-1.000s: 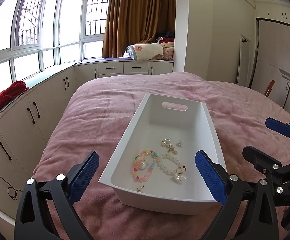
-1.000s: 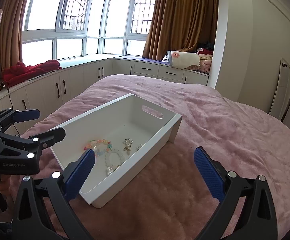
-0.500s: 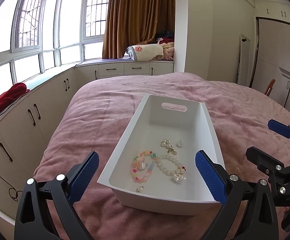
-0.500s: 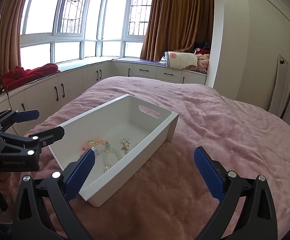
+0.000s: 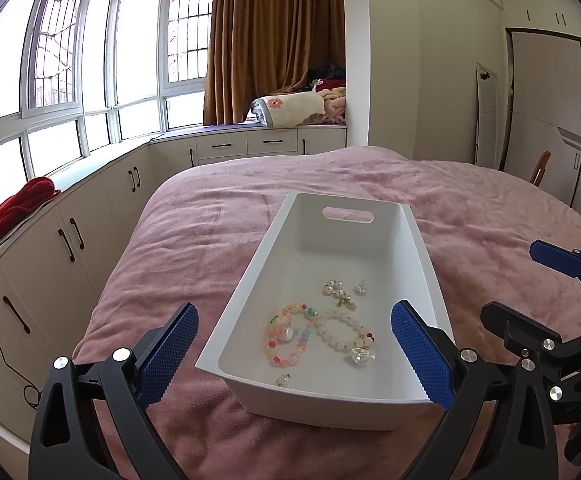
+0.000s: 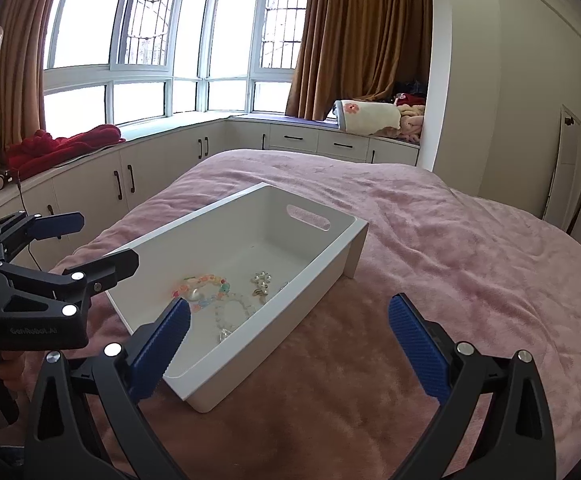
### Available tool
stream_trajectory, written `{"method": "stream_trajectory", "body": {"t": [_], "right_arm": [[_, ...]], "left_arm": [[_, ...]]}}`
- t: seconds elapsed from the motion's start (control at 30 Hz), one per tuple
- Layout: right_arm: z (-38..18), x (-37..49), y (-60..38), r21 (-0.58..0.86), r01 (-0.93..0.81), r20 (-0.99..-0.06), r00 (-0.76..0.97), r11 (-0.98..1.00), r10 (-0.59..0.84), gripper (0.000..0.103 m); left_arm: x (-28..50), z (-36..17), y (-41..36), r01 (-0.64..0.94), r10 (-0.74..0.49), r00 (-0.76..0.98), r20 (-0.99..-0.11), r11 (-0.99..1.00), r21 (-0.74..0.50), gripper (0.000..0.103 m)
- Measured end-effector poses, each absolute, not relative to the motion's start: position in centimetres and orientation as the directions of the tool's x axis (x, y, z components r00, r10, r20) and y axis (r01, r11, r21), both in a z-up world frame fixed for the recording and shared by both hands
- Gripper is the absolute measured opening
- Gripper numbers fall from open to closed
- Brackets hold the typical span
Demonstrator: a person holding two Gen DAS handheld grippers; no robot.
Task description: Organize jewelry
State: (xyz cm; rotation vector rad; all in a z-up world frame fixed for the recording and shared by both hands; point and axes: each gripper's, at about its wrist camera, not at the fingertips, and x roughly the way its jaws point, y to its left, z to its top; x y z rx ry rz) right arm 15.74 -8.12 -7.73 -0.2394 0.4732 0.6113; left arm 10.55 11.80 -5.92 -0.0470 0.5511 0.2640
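The jaws of the left gripper (image 5: 294, 350) and the right gripper (image 6: 289, 332) stand wide apart and hold nothing. Ahead of both, a pink bed (image 5: 218, 232) carries a white bin (image 5: 422, 264), its near end between the left jaws. Inside, close ahead of these jaws, lie a colourful bracelet (image 5: 290, 338), a white bead bracelet (image 5: 340, 330) and small earrings (image 5: 336, 290).

A white bin (image 5: 414, 248) on the pink bed (image 5: 210, 240) holds a multicolored bracelet (image 5: 288, 334), a white bracelet (image 5: 340, 330) and what look like earrings (image 5: 336, 290).
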Motion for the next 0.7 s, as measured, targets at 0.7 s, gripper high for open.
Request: {"method": "stream_trajectory", "body": {"t": [0.7], "right_arm": [[-7.3, 15.1, -7.3, -0.088, -0.605, -0.488, 0.719, 0.791, 0.495, 0.098]], "left_arm": [[10.1, -5.7, 13.2, -0.299, 0.246, 0.81, -0.533, 0.954, -0.014, 0.098]]}}
